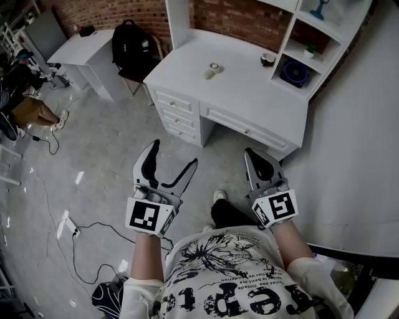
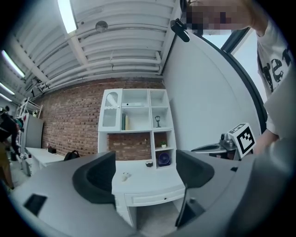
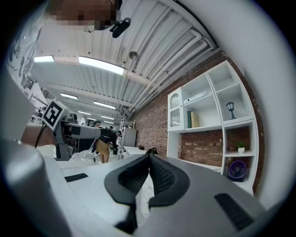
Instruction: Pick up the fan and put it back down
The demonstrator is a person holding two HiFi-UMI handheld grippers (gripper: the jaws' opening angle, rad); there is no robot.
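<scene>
Fan, a small round dark-blue desk fan [image 1: 294, 73], stands upright in the lowest right-hand cubby of the white shelf unit [image 1: 328, 57], well apart from both grippers. Its flat grille faces out of the cubby's open front, across the desktop, so its axis runs level and outward; being disc-shaped, it shows no marked long side. Left gripper [image 1: 174, 152]: black jaws spread wide, nothing between them; its own view looks through the gap at the desk and shelf. Right gripper [image 1: 250, 152]: black jaws pressed together at the tips, clamped on nothing. Both are held level, side by side, above the grey floor [image 1: 106, 143], in front of the person's white printed T-shirt [image 1: 230, 280] and pointing toward the white desk with drawers [image 1: 237, 93]. On the desktop lie a small pale object [image 1: 214, 70] and, near the shelf, a small dark bowl-like item [image 1: 268, 59], neither clear enough to name. A small potted plant [image 1: 310, 48] occupies the cubby directly above the fan. Behind runs a red brick wall [image 1: 237, 19]; a black backpack [image 1: 128, 40] sits to the desk's left.
</scene>
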